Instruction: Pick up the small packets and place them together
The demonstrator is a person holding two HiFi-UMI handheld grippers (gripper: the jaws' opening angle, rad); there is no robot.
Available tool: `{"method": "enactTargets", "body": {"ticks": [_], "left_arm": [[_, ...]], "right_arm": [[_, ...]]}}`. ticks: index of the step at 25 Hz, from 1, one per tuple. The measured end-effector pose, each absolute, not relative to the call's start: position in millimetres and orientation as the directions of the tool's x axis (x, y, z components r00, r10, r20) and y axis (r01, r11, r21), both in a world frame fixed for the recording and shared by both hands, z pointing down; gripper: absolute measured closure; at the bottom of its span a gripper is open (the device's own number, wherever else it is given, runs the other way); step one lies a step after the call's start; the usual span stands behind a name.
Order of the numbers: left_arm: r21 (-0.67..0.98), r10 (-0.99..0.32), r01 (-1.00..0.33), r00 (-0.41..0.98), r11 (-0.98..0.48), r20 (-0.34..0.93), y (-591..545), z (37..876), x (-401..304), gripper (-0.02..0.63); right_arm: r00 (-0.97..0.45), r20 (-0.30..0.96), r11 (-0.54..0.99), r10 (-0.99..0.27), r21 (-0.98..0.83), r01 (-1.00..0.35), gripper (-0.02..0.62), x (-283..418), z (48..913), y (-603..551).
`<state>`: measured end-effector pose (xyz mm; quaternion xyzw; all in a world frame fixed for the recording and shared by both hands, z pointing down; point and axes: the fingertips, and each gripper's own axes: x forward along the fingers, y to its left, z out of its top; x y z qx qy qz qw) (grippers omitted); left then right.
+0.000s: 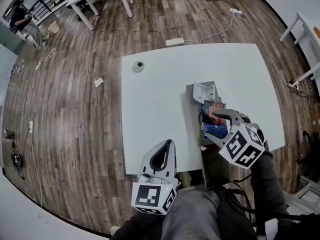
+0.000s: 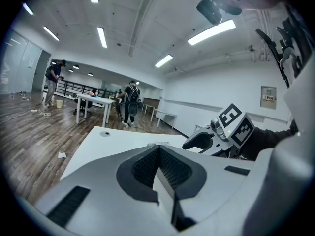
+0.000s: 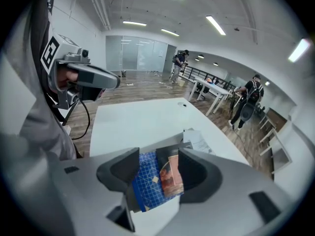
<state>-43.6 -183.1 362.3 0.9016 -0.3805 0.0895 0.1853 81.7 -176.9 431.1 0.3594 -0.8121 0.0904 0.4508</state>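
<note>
Wood-plank floor [image 1: 75,109] runs all round, w/ open room to the left and on the far side. The big white square table [image 1: 160,99] fills the middle of the head view. Its left half and far strip are bare surface, so there is wide sweep room there.

The right gripper [image 1: 214,118] tilts down over the packets, right of centre and nr the table's near edge. Its jaws are spread wide and the pads press on nothing. The left gripper [image 1: 167,143] reaches in over the near edge, well apart from the packets. Its jaws are closed together w/ nothing btwn them.

A flat grey rectangular sheet [image 1: 192,91] (tray or mat, can't tell) lies under the far packets. The blue grid-patterned packet [image 3: 147,181] lies closest to the near edge, and the reddish picture-front packet [image 3: 172,176] overlaps it. Both show btwn the right gripper's jaws. The white printed packet [image 1: 205,91] lies just beyond, on the sheet. A small round grey disc [image 1: 138,66] sits alone nr the far-left corner.
</note>
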Motion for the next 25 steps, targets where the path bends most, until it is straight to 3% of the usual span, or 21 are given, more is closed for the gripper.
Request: {"method": "enactTargets", "body": {"ticks": [13, 25], "left_arm": [[0.231, -0.599, -0.639, 0.769, -0.734, 0.222, -136.9, 329.3, -32.3, 0.611], [0.220, -0.520, -0.573, 0.815, -0.790, 0.256, -98.1, 338.5, -29.9, 0.612]], "right_arm": [[-0.249, 0.724, 0.602, -0.643, 0.278, -0.748, 0.359, 96.1, 379.4, -124.8], [-0.185, 0.851, 0.602, -0.491, 0.178, -0.778, 0.360, 75.1, 473.8, -57.7]]}}
